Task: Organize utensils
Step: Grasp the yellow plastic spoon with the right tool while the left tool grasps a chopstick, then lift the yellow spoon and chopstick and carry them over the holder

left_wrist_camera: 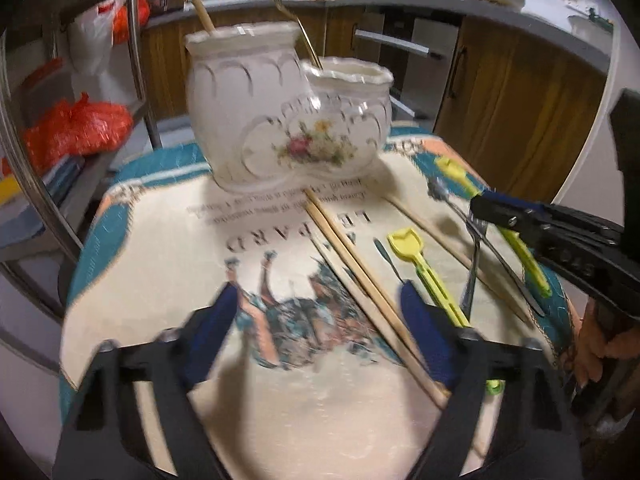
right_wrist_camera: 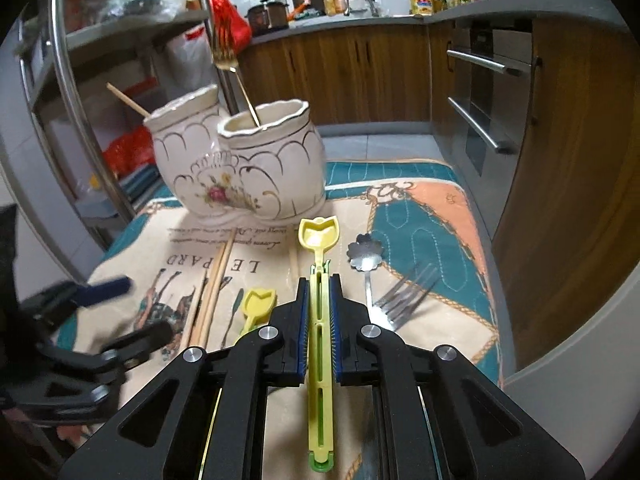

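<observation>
A white ceramic double holder (left_wrist_camera: 280, 120) (right_wrist_camera: 240, 172) with a flower print stands at the far side of the cloth. A chopstick leans in its taller pot and a gold fork (right_wrist_camera: 226, 58) in the lower one. My right gripper (right_wrist_camera: 320, 284) (left_wrist_camera: 484, 204) is shut on the handle of a yellow-green plastic spoon (right_wrist_camera: 319, 236), lifted slightly with the bowl pointing at the holder. My left gripper (left_wrist_camera: 320, 324) (right_wrist_camera: 128, 312) hovers open over the cloth, with a pair of chopsticks (left_wrist_camera: 348, 256) running under its right finger; nothing is gripped.
On the printed cloth (right_wrist_camera: 420, 216) lie a second small yellow spoon (right_wrist_camera: 260, 300), a steel fork (right_wrist_camera: 404, 292), a flower-shaped spoon (right_wrist_camera: 364, 254) and another loose chopstick. A metal rack with red bags stands left; wooden cabinets and an oven stand behind and right.
</observation>
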A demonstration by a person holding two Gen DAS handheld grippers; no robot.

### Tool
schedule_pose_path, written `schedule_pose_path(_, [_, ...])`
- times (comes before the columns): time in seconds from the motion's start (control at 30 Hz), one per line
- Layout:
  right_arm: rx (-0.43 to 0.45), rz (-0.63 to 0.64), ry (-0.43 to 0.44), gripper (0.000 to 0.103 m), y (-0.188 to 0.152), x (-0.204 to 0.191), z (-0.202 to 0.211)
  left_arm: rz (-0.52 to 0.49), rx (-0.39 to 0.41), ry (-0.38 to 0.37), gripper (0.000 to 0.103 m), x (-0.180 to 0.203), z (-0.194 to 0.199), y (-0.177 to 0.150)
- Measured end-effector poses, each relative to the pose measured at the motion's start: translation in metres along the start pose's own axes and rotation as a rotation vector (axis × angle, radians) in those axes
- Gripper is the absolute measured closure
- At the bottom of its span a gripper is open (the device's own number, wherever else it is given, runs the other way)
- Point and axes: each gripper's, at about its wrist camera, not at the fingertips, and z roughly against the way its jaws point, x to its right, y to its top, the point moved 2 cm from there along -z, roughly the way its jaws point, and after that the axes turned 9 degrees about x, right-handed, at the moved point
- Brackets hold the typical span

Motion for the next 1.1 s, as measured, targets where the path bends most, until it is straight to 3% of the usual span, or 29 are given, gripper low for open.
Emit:
schedule_pose_path(0.13, [0.032,-0.001,0.008,0.092,0.0,0.003,0.011,0.035,-0.039,0.025,0.045,0.005,-0.005,-0.007])
schedule_pose_path(0.4, [0.054,-0.016,0.04,0.092,-0.002,0.009,0.02,0.028,-0.056,0.065,0.048,0.013,-0.007,-0.011])
schedule_pose_path(0.47, [0.057,-0.015,0.05,0.092,-0.003,0.008,0.022,0.025,-0.059,0.086,0.057,0.011,-0.009,-0.008])
schedule_pose_path(0.53, [0.06,-0.01,0.057,0.092,-0.004,0.007,0.023,0.03,-0.064,0.093,0.06,0.01,-0.011,-0.008])
schedule_pose_path(0.7, [0.056,-0.007,0.069,0.092,-0.007,0.007,0.025,-0.01,-0.071,0.128,0.06,0.019,-0.019,-0.003])
schedule_pose_path(0.77, [0.055,-0.006,0.073,0.092,-0.008,0.006,0.026,-0.031,-0.072,0.087,0.083,0.02,-0.02,0.0])
schedule_pose_path(0.8, [0.056,-0.004,0.075,0.092,-0.008,0.005,0.027,-0.042,-0.078,0.068,0.089,0.019,-0.02,0.001])
schedule_pose_path(0.97, [0.066,-0.005,0.077,0.092,-0.007,0.006,0.031,-0.056,-0.11,-0.028,0.097,0.003,-0.017,0.008])
schedule_pose_path(1.1, [0.065,0.0,0.08,0.092,-0.008,0.005,0.03,-0.073,-0.108,-0.034,0.097,-0.006,-0.008,0.008])
